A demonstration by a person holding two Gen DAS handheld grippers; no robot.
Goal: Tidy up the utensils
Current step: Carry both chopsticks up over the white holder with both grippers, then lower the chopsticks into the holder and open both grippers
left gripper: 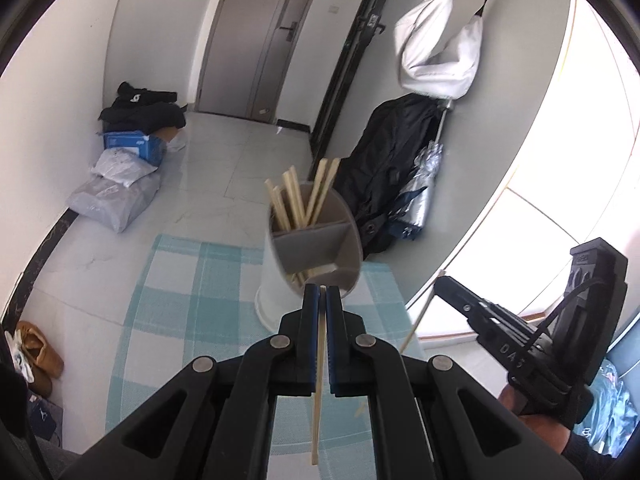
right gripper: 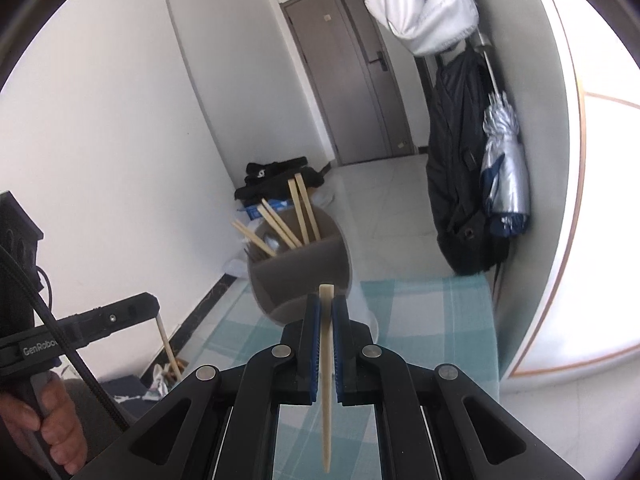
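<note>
My left gripper [left gripper: 322, 294] is shut on a pale wooden chopstick [left gripper: 318, 380] that hangs down between its blue pads. Just beyond its tips stands a round grey-and-white utensil holder [left gripper: 276, 280] with dividers, and several chopsticks [left gripper: 296, 200] stand in its far compartment. At the right, my right gripper [left gripper: 444, 286] carries its own chopstick [left gripper: 416, 320]. In the right wrist view, the right gripper [right gripper: 327, 300] is shut on a chopstick [right gripper: 326, 380], close before the holder [right gripper: 304, 268]. The left gripper [right gripper: 154, 308] shows at the left with its chopstick [right gripper: 168, 348], held by a hand [right gripper: 44, 420].
The holder stands on a table with a teal checked cloth [left gripper: 180, 280] [right gripper: 432, 320]. Beyond the table are a black jacket [right gripper: 456, 160], a folded silver umbrella [right gripper: 504, 168], a white bag [left gripper: 436, 52], a grey door [left gripper: 256, 40], and boxes and bags [left gripper: 120, 184] on the floor.
</note>
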